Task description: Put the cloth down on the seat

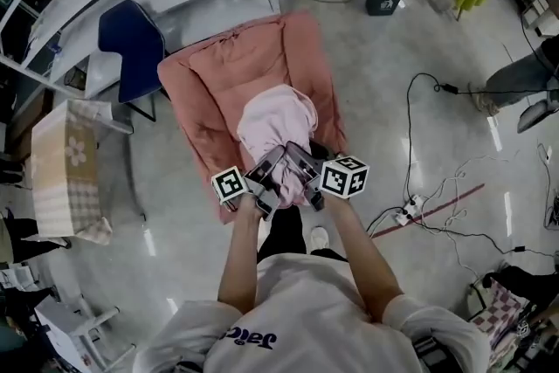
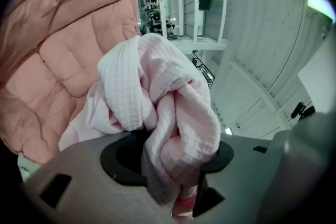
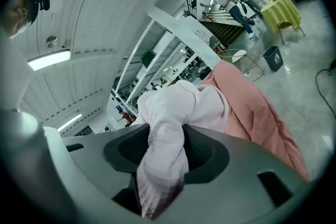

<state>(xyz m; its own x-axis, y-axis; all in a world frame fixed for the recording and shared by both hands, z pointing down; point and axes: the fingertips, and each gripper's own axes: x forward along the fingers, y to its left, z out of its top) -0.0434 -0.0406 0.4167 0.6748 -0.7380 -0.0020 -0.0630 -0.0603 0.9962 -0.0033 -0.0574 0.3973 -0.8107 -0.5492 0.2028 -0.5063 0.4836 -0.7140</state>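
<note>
I have my left gripper (image 1: 272, 172) and right gripper (image 1: 302, 163) each clamping the pale pink waffle-weave cloth (image 1: 275, 122) at the front edge of the salmon quilted seat (image 1: 210, 92).

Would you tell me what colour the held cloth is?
Pale pink cloth, waffle-textured; clearest in the left gripper view.

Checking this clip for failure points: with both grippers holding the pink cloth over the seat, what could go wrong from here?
1. The cloth is bunched thickly between the jaws of the left gripper and the right gripper, so it may snag on release and get dragged along.
2. The held end sits near the front edge of the seat; dropped there, it might slide to the floor.
</note>
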